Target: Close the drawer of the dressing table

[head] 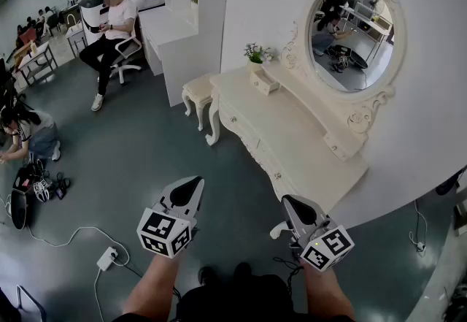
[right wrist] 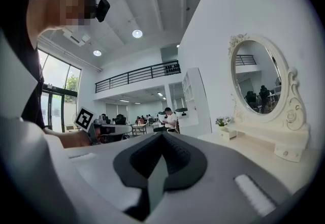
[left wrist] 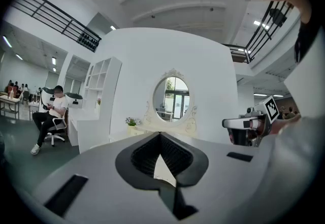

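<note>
Grey-green flooring spreads through an open office hall, with white cables [head: 58, 233] and a white power strip [head: 107, 258] trailing across it at the lower left. Against the white wall stands the cream-white dressing table [head: 306, 145] with carved legs and an oval framed mirror [head: 350, 32]. A small pot of flowers [head: 257, 58] sits at its far end, and a matching cream stool [head: 195, 90] stands just beside that end. The table's drawer fronts [head: 252, 144], each with a small knob, look flush with its front face. Both grippers hover over the floor, apart from the table. The left gripper [head: 195, 182] has its jaws pressed together with nothing between them; the right gripper [head: 287, 200], nearer the table's near corner, is likewise closed and empty. A person in a white shirt [head: 109, 28] sits on an office chair farther back — another person [head: 25, 134] crouches at the left edge.
</note>
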A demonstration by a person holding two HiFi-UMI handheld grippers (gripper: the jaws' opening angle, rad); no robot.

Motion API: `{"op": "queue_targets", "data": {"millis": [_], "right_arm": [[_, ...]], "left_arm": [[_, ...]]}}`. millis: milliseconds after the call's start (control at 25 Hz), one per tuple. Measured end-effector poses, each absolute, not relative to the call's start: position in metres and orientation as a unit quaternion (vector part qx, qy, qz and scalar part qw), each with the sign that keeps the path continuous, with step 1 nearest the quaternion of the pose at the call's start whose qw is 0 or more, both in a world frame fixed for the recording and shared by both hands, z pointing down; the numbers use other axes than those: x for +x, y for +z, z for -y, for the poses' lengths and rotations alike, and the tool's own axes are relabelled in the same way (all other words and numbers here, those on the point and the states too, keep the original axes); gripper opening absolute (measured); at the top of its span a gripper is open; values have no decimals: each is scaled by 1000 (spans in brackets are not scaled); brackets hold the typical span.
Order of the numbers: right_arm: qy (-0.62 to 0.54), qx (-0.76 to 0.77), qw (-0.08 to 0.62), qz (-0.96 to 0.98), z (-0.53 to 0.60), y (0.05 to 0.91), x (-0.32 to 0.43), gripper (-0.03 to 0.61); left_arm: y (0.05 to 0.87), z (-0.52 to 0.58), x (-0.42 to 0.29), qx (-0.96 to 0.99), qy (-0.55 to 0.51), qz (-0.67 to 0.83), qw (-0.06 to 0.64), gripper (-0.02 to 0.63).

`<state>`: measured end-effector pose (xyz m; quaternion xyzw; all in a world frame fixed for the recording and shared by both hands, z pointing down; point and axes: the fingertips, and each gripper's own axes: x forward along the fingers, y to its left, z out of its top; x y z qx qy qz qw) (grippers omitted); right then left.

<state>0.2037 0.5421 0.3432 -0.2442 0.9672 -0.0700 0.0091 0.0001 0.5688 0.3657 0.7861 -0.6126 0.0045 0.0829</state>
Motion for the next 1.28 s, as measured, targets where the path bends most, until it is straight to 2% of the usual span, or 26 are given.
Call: {"op": "queue_targets", "data": {"millis": [520, 1280], "right_arm": [[-71, -243, 32, -967, -538, 332, 230, 9], [-108, -173, 37, -978, -524, 348, 290, 11]], "left_arm": [[362, -571, 14, 777, 9, 624, 82, 5], [375, -547, 78, 755, 15, 649, 98, 5]]}}
